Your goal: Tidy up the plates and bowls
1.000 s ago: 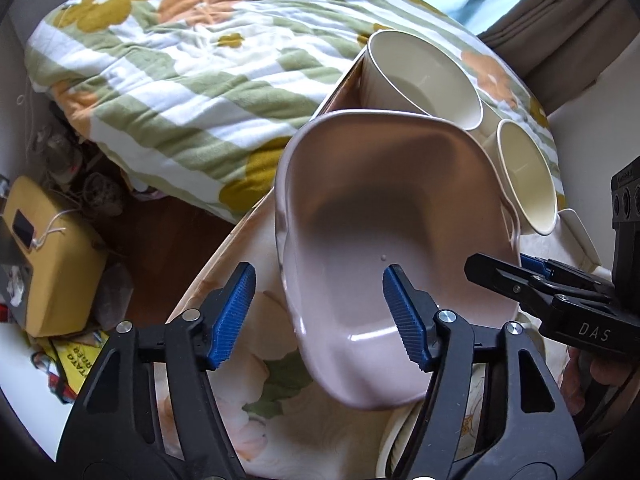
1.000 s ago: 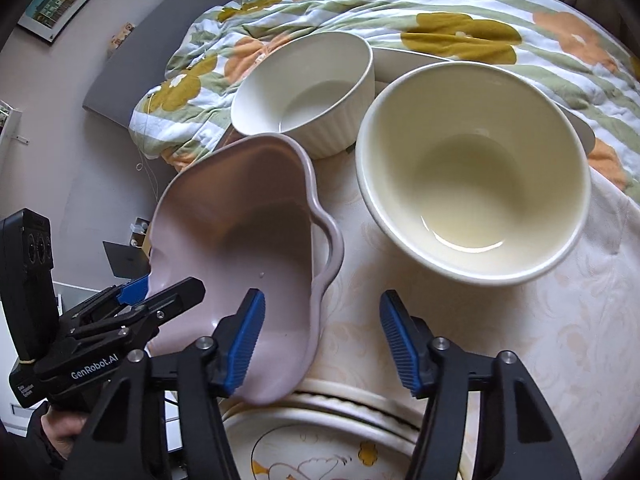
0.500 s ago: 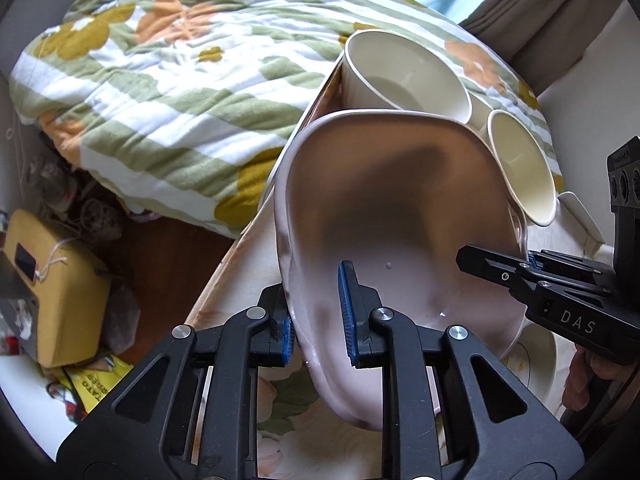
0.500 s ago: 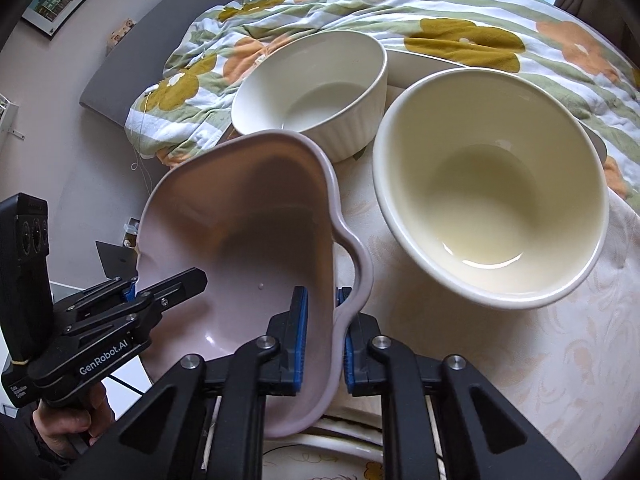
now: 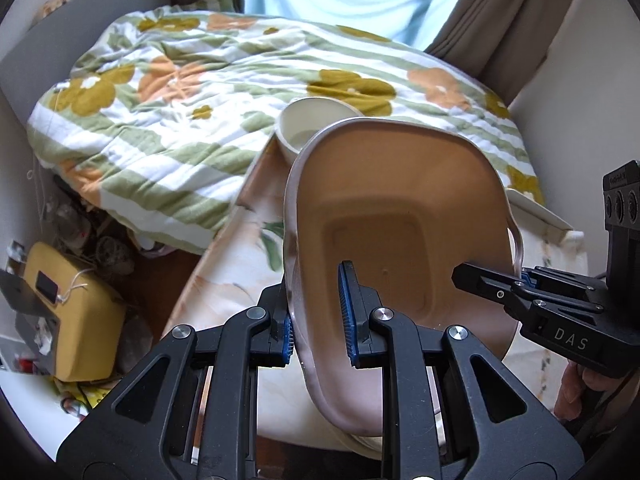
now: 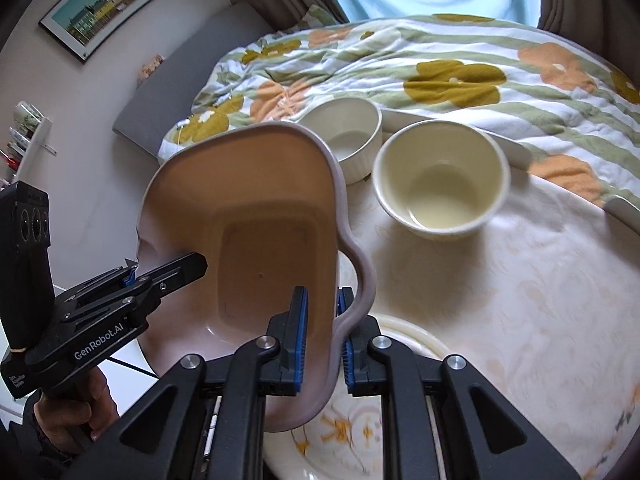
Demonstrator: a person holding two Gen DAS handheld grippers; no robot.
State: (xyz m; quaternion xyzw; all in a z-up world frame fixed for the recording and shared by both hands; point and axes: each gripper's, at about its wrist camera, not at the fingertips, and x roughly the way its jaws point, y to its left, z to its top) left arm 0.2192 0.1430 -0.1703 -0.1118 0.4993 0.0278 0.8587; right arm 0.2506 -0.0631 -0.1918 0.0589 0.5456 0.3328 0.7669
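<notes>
A pink oblong dish (image 5: 400,216) with side handles hangs tilted above the table, gripped from both sides. My left gripper (image 5: 316,320) is shut on its left wall. On the opposite wall, by the looped handle (image 6: 360,276), my right gripper (image 6: 322,336) is shut on the dish (image 6: 256,216). Each gripper shows in the other view, the right one (image 5: 520,280) and the left one (image 6: 132,276). A white ribbed ramekin (image 6: 344,136) and a cream bowl (image 6: 440,184) stand further back on the table. A plate with yellow marks (image 6: 360,432) lies under the dish.
The round table (image 6: 520,280) has a pale flowered cloth. A bed with a floral duvet (image 5: 240,80) lies right behind it. A white flat tray (image 6: 512,148) sits at the table's far edge. A yellow box (image 5: 68,312) and clutter are on the floor at left.
Both grippers closed on the pink dish's opposite walls, then rose with it. The bowls and table now look farther away and the dish hangs clear of the plate.
</notes>
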